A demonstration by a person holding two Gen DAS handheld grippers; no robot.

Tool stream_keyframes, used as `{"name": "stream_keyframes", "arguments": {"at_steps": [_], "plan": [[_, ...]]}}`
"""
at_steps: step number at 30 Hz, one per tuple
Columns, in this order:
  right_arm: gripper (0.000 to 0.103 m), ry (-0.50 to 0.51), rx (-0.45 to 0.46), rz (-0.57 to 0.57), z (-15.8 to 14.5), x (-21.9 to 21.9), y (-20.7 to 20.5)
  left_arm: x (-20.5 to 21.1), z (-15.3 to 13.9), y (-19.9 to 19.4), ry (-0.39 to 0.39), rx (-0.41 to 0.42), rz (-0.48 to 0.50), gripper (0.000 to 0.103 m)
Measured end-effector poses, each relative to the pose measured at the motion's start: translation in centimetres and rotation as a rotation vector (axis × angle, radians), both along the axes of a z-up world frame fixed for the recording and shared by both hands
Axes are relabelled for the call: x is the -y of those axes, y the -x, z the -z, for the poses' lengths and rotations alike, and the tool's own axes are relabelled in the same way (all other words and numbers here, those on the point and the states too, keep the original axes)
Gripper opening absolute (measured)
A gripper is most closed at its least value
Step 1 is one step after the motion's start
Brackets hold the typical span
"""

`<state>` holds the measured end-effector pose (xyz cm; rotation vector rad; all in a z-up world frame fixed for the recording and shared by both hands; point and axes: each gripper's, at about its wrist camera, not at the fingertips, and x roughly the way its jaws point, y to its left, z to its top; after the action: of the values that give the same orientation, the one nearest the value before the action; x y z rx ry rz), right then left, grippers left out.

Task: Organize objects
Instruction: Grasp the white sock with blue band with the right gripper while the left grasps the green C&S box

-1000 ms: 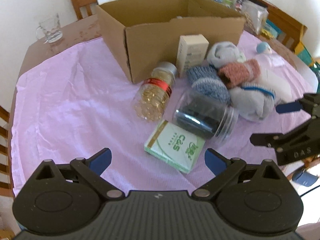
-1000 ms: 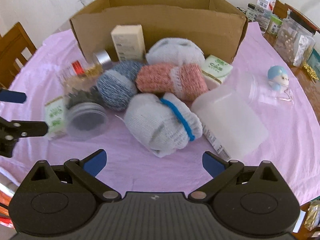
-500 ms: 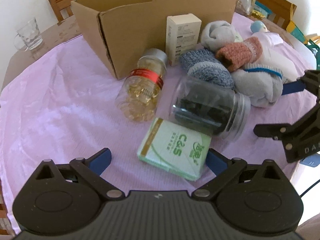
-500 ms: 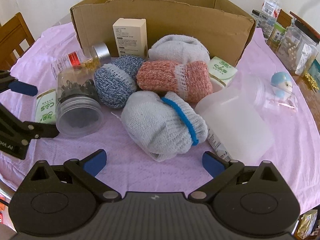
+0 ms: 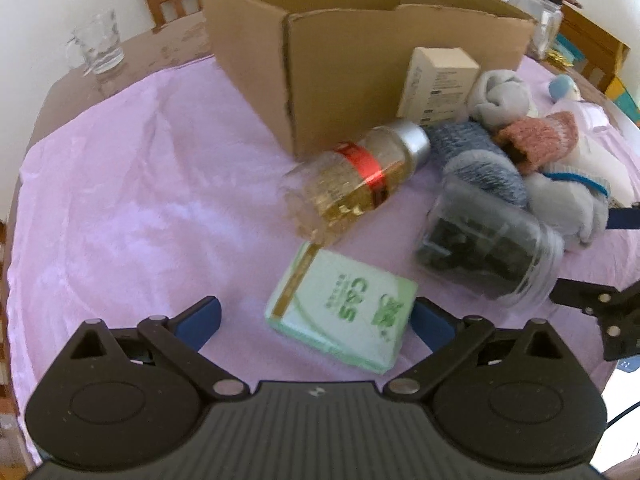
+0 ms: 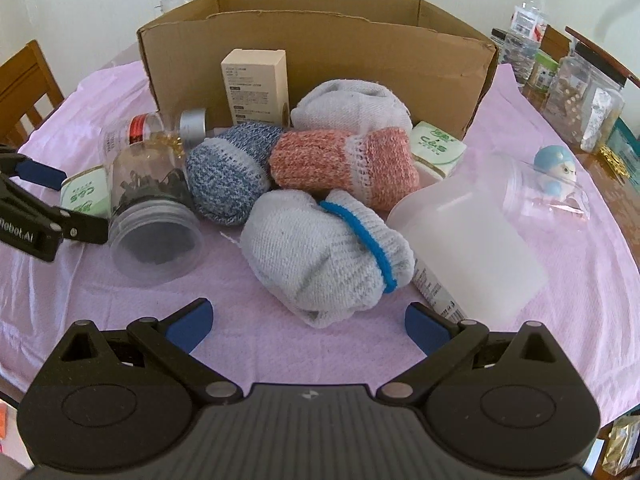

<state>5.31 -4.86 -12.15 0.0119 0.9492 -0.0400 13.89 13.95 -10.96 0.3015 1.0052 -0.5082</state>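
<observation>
Your left claw hangs low over the table w/ fingers spread wide, nothing between them; the green C&S tissue pack lies flat just ahead, its near-right corner close to the right blue pad. Your right claw is likewise spread and empty, aimed at the white sock roll w/ blue band, which sits just ahead of the gap, not touching either pad.

Beyond the tissue pack, left-cam view: a clear jar of gold capsules w/ red band lies on its side, silver cap toward the cardboard box. Right of it, a clear jar w/ dark contents also lies on its side, touching the blue-grey sock roll.

Right-cam view: a pink sock roll rests behind the white one, w/ a plain white sock roll behind that, against the box front. A beige carton stands upright against the box. A second C&S pack sits by the box's right corner. A frosted plastic container lies on its side, touching the banded sock. A small blue figurine in a clear bag sits apart at right.

All rest on a pink cloth over the table. A glass mug stands on bare wood at far left.
</observation>
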Motion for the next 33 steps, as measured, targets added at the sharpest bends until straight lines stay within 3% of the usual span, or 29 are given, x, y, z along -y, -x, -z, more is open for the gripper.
{"name": "stream_keyframes", "arguments": {"at_steps": [7, 14, 22, 33], "plan": [[0.103, 0.0, -0.006, 0.044, 0.0, -0.2, -1.6, 1.2, -0.2, 0.4, 0.024, 0.005, 0.065, 0.089], [0.103, 0.005, -0.011, 0.034, -0.1, -0.1, -2.7, 1.3, -0.4, 0.4, 0.029, 0.005, 0.069, 0.084], [0.086, 0.042, -0.007, 0.024, -0.7, 0.2, -2.9, 1.3, -0.6, 0.5, 0.028, 0.004, 0.068, 0.071], [0.082, 0.039, -0.026, -0.059, -2.2, 0.8, -2.8, 1.2, -1.4, 1.4, 0.031, -0.025, 0.07, 0.067]]}}
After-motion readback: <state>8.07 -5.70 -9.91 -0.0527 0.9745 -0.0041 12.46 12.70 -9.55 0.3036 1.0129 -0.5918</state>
